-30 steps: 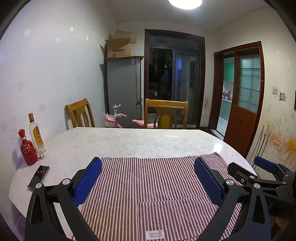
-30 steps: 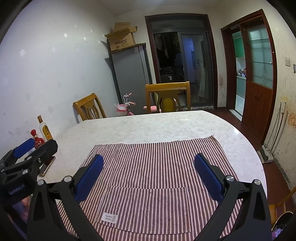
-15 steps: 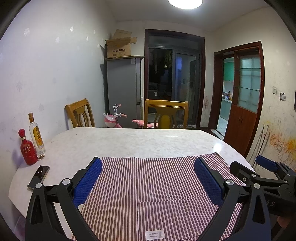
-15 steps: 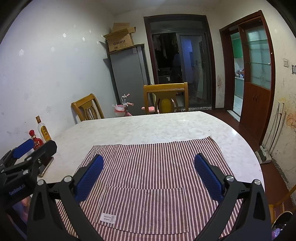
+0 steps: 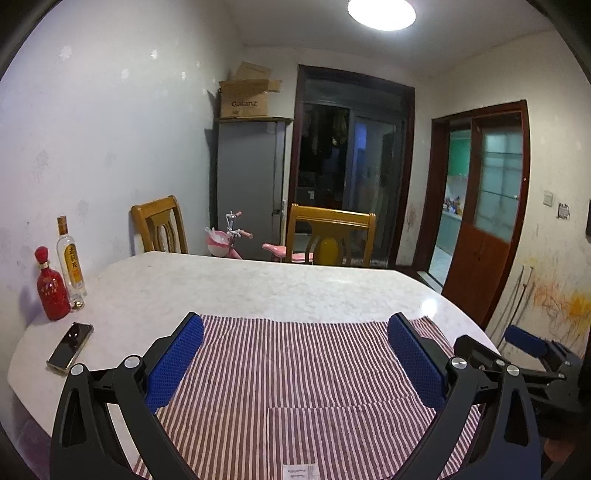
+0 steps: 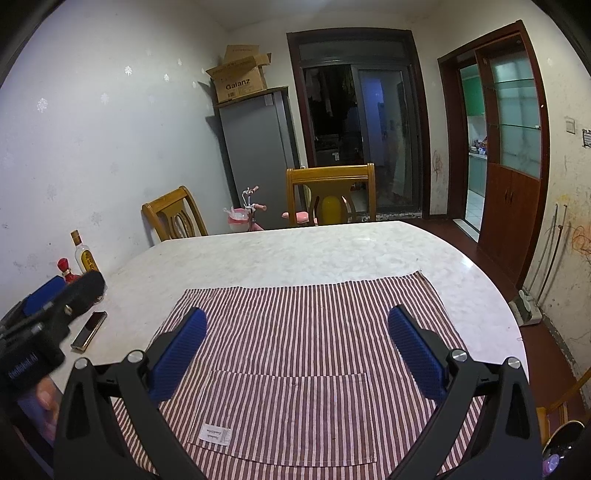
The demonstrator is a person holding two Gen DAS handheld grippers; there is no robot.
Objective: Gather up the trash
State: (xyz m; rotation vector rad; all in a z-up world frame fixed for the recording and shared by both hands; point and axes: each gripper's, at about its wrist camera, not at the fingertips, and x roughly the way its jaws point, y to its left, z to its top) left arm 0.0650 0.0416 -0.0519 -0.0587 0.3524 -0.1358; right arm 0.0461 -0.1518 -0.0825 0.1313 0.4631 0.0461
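Two grippers hover over the near edge of the table, both empty. The left gripper [image 5: 295, 363] has its blue pads spread wide with nothing between them; the right gripper [image 6: 297, 356] is parted just as far and grips nothing. No piece of trash can be made out on the table in either view.

Counted: two bottles to the left of the left gripper, a red bottle [image 5: 51, 286] and a clear liquor bottle [image 5: 71, 258] just beside it, standing near the wall. One phone [image 5: 70, 350] lies flat nearer the gripper. One striped cloth [image 5: 303, 373] lies spread beneath both grippers, with a small white label [image 6: 215, 432] near its close edge. Two wooden chairs [image 5: 330, 236] stand beyond the table, with one pink child's tricycle [image 5: 236, 242] between them.

The marble table [image 5: 258, 280] is pale and rounded. Farther off stand one grey refrigerator [image 5: 249, 184] bearing one Galanz cardboard box [image 5: 247, 96], a dark sliding door, and a kitchen doorway at right. One ceiling lamp [image 5: 380, 13] is lit.
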